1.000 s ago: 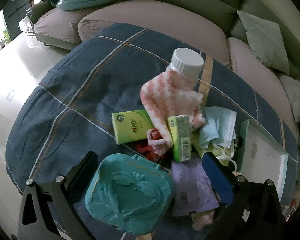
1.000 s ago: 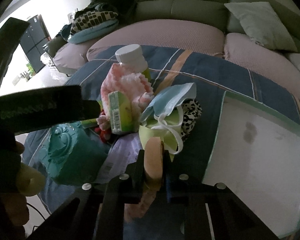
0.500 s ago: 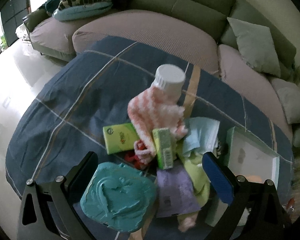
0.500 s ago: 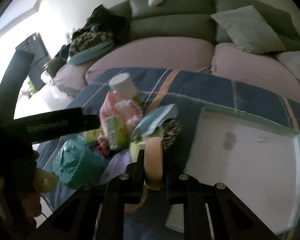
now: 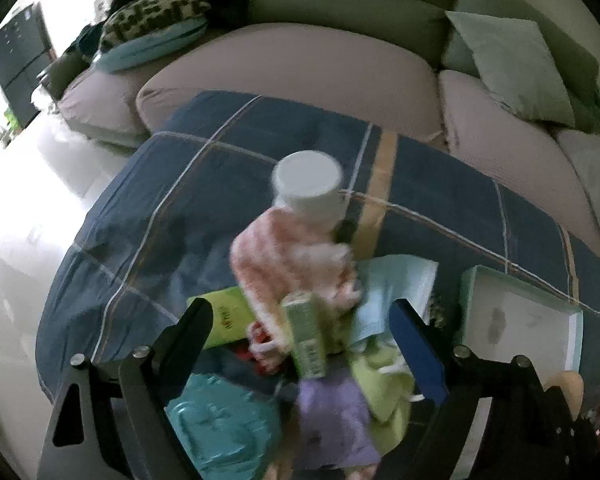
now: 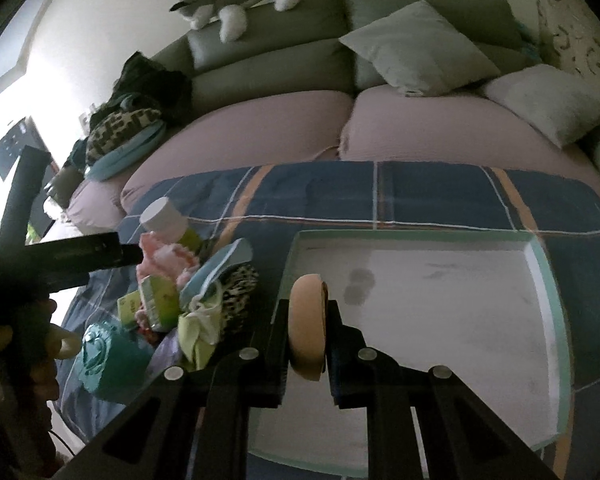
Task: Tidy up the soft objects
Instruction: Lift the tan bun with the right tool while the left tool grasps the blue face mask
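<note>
Dim, motion-blurred fisheye views with dark curved corners; white glare floods in from the left.

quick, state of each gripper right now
left gripper: jaws closing, nothing gripped
right gripper: shut on a peach sponge

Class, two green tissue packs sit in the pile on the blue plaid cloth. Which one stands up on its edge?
The pale green pack with the barcode, propped upright against the pink-and-white fluffy towel. The brighter green pack to its left lies flat.
</note>
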